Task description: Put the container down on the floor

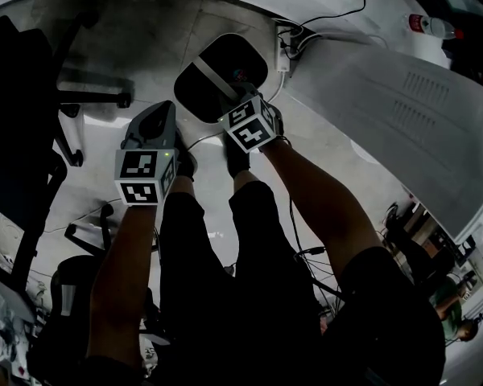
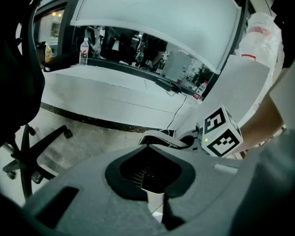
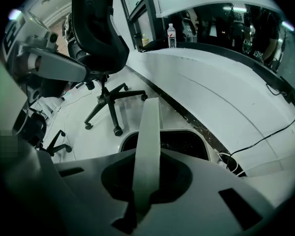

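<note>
The container (image 1: 221, 71) is a dark bin with a white rim and a white strap handle (image 3: 148, 146). In the head view it sits in front of the person's legs, over the grey floor. My right gripper (image 1: 235, 96) is shut on the handle, which runs up between its jaws from the rim (image 3: 187, 133). The frames do not show whether the bin's base touches the floor. My left gripper (image 1: 149, 121) is held to the left of the bin, apart from it. Its jaws are hidden behind its own body (image 2: 150, 176). From the left gripper view, the right gripper's marker cube (image 2: 220, 132) shows above the bin (image 2: 160, 140).
A curved white desk (image 3: 221, 82) bends round the far side, with a water bottle (image 3: 171, 36) on it. A power strip (image 1: 283, 51) and cables lie by the desk's foot, right next to the bin. Black office chairs (image 3: 101, 48) stand on the left.
</note>
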Demonstrator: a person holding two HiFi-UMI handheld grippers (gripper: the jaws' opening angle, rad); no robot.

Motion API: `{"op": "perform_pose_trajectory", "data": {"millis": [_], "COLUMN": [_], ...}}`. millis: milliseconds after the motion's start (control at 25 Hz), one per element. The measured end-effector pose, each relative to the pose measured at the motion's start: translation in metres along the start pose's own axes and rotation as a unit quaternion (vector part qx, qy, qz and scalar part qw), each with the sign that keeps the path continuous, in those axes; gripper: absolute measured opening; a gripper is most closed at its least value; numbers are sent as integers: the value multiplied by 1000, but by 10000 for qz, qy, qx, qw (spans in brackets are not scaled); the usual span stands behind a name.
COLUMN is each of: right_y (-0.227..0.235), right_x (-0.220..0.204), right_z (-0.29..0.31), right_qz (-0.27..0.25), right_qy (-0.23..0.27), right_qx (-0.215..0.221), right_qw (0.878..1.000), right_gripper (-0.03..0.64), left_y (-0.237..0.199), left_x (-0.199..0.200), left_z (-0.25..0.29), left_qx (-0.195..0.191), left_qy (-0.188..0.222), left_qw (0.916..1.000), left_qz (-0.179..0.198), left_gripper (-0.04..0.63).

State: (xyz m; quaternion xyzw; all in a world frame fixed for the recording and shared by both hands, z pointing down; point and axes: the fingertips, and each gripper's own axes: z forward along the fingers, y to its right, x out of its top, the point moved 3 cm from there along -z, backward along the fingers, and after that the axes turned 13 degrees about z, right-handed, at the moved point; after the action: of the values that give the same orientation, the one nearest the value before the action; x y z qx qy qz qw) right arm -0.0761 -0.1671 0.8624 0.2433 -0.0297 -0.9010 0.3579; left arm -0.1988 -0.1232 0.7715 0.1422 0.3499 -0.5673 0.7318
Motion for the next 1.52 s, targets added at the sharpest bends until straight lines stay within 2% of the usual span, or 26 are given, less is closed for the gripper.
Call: {"op": "perform_pose_trajectory", "data": {"millis": [520, 1000, 1200, 1240, 1360, 1520], "right_y": [0, 5, 10, 10, 10, 4], "right_x": [-29, -28, -28, -28, -30, -33], "right_z": [2, 0, -4, -6, -10, -14], "right_qz": [73, 34, 22, -26, -78, -33], "right_qy": [-108, -262, -256, -248, -269, -305], "right_qx": [50, 80, 21, 2, -21, 61], "right_qw": [9999, 9996, 9997, 9997, 9996, 9995], "right_gripper": [8, 9, 10, 15, 91, 103], "left_y": [14, 22, 24, 24, 28, 33], "left_x": [-14, -17, -16, -16, -15, -13], "left_z": [7, 8, 6, 6, 4, 1], "left_qx": [-115, -12, -7, -13, -40, -73], "left_qy": [-117, -198, -208, -206, -211, -220], "left_qw": [9999, 9997, 9997, 9997, 9997, 9997], "left_qz": [-4, 155, 99, 102, 91, 96], "left_gripper": [8, 8, 8, 8, 8, 8]}}
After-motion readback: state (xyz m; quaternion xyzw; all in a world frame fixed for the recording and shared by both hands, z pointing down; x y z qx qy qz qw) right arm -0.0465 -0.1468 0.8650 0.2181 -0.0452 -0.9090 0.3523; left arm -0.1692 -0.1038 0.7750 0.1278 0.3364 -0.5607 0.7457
